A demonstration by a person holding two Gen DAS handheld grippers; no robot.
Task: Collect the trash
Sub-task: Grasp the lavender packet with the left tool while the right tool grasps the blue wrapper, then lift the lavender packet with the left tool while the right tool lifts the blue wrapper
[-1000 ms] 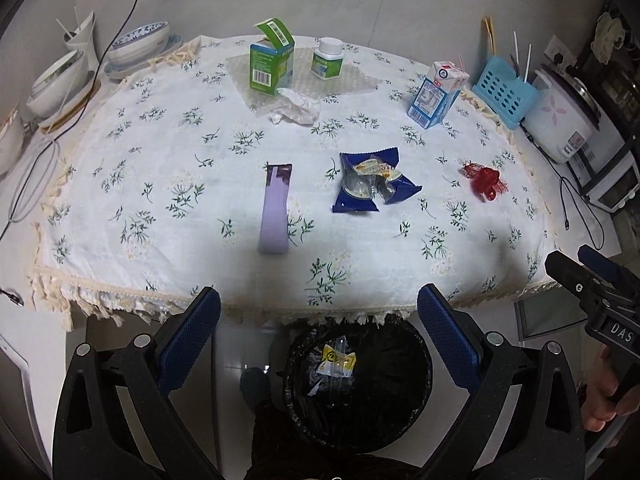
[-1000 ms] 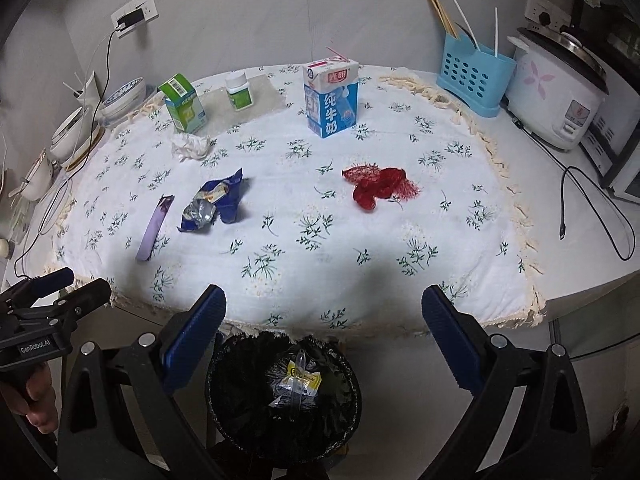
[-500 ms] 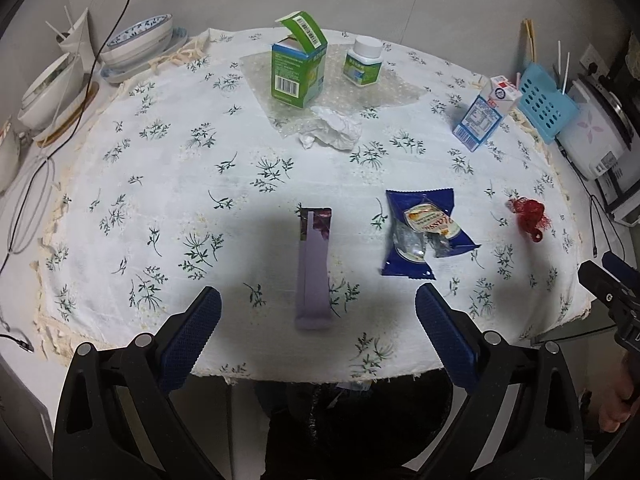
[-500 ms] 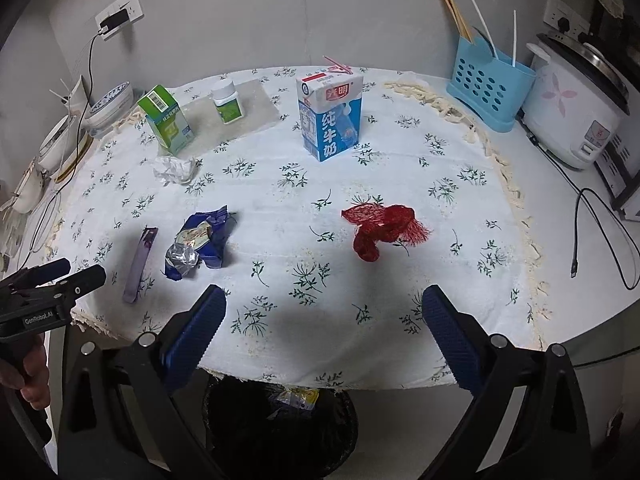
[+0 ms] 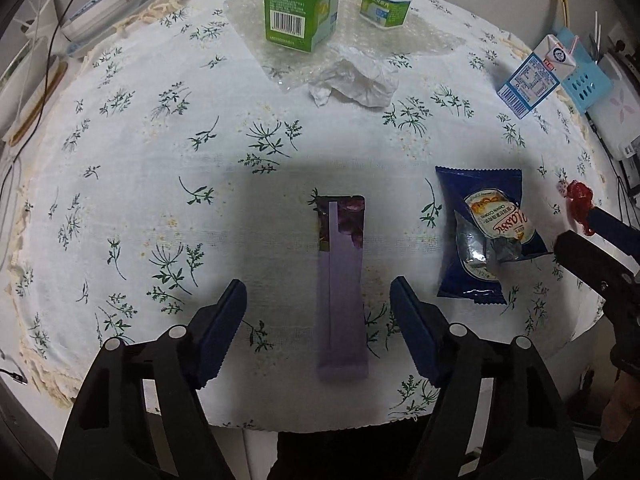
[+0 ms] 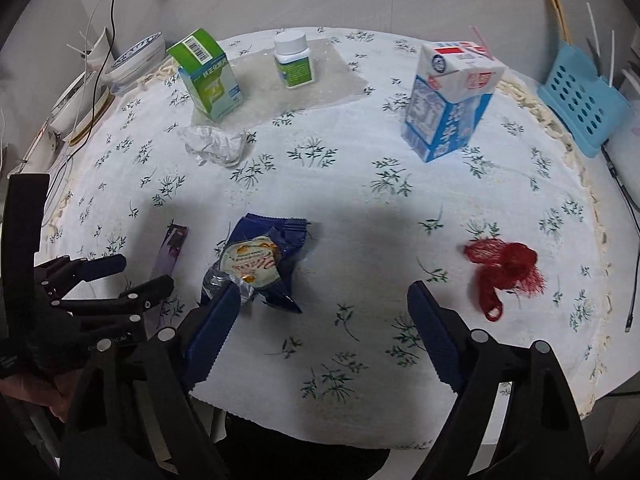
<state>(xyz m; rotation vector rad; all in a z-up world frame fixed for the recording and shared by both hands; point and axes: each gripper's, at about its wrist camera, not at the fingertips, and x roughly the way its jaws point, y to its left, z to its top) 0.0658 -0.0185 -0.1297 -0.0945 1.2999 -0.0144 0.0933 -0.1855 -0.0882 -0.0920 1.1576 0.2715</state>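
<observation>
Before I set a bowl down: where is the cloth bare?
Free: the wide left stretch between the purple sachet and the dishes, and the middle between the crumpled tissue and the blue wrapper. Crowded: the far edge around the green box and white bottle.

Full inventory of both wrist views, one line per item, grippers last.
purple sachet: 1, near edge, between left gripper's fingers
blue snack wrapper: 1, beside sachet
red mesh net: 1, right side
crumpled tissue: 1, white, mid-table
green box: 1, far side
white bottle: 1, green label, beside box
milk carton: 1, blue-white, far right
utensil basket: 1, blue, off cloth
floral tablecloth: 1, white
left gripper: closing, nothing pressed
right gripper: closing, empty
</observation>
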